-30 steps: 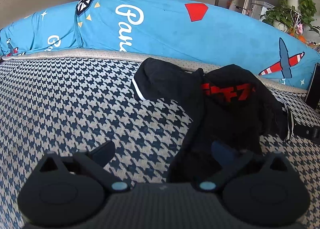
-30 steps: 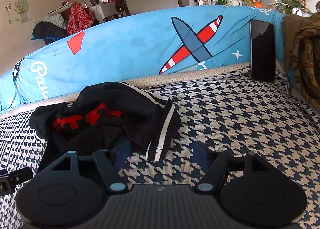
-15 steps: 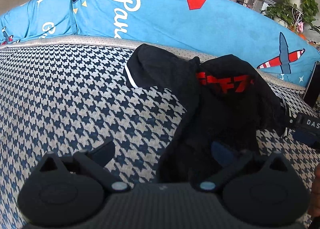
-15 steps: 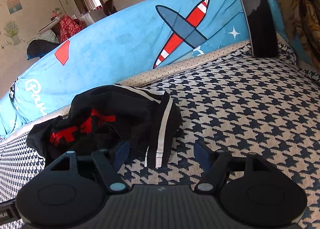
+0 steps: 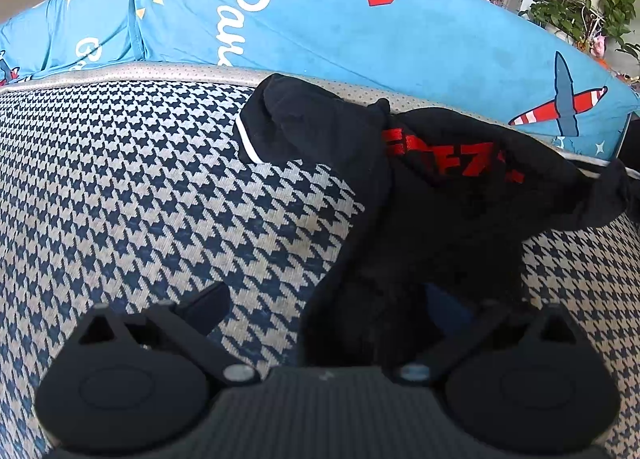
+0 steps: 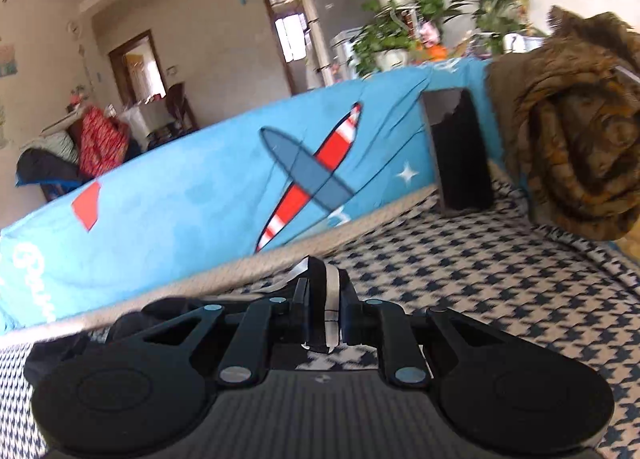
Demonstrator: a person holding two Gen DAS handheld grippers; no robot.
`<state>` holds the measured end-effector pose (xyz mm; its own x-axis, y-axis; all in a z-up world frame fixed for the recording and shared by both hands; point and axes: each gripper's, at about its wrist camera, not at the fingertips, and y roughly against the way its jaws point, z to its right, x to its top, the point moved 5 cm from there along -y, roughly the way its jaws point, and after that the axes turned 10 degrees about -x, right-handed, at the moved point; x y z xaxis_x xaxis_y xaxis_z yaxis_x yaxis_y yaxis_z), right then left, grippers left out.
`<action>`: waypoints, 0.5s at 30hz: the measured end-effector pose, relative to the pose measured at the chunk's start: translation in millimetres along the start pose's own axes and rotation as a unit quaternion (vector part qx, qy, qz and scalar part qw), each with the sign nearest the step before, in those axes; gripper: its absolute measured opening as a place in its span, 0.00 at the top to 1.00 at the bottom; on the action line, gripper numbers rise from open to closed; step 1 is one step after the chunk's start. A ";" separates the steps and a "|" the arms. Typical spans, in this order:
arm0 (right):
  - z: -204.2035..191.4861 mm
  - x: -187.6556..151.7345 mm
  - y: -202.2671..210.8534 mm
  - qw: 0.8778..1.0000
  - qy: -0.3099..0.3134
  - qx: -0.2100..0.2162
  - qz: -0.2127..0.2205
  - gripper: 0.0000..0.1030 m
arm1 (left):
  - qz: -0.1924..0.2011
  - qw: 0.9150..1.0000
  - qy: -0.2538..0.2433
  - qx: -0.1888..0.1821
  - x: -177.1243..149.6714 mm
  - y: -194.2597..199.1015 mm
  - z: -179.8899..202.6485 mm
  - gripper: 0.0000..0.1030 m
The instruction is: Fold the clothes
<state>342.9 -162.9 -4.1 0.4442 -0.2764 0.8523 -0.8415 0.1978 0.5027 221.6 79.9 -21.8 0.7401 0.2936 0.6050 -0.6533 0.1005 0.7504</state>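
Since the earlier frame your right gripper [image 6: 322, 313] has been closing its jaws, and they are now pinching the white-striped hem of the black garment [image 5: 432, 195]; the view from that wrist has also been tipping upward, toward the room beyond the blue backrest [image 6: 200, 211].

Your left gripper [image 5: 324, 309] is hovering with its jaws spread, gripping nothing. The near tail of the garment is lying between its fingers, closer to the right-hand one, but neither pad appears to be pressing on it.

The garment is lying crumpled on the houndstooth seat cushion [image 5: 140, 187], against the backrest, its red lettering facing up. Its long axis is running from the left gripper away and to the right, toward the corner your right gripper is holding. In my judgement the left hand is the nearer to the free end, so closing there comes next.
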 end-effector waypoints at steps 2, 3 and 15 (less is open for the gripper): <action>15.6 10.1 -2.6 0.999 -0.022 -0.026 0.004 0.84 | -0.003 1.000 -0.005 -0.001 -1.8 -1.4 3.0 0.00; 21.9 12.7 -5.6 0.999 -0.031 -0.035 -0.002 0.83 | -0.005 1.000 -0.008 -0.001 -2.6 -2.3 4.5 0.00; 24.9 -22.2 -9.4 0.984 -0.063 0.041 -0.163 0.66 | -0.005 1.000 -0.026 -0.004 -7.7 -1.8 17.6 0.00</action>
<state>333.2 -182.1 -31.3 0.6569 -0.4276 0.6210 -0.6854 0.0047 0.7282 219.8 60.7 -23.1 0.7531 0.2434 0.6112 -0.6477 0.1112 0.7537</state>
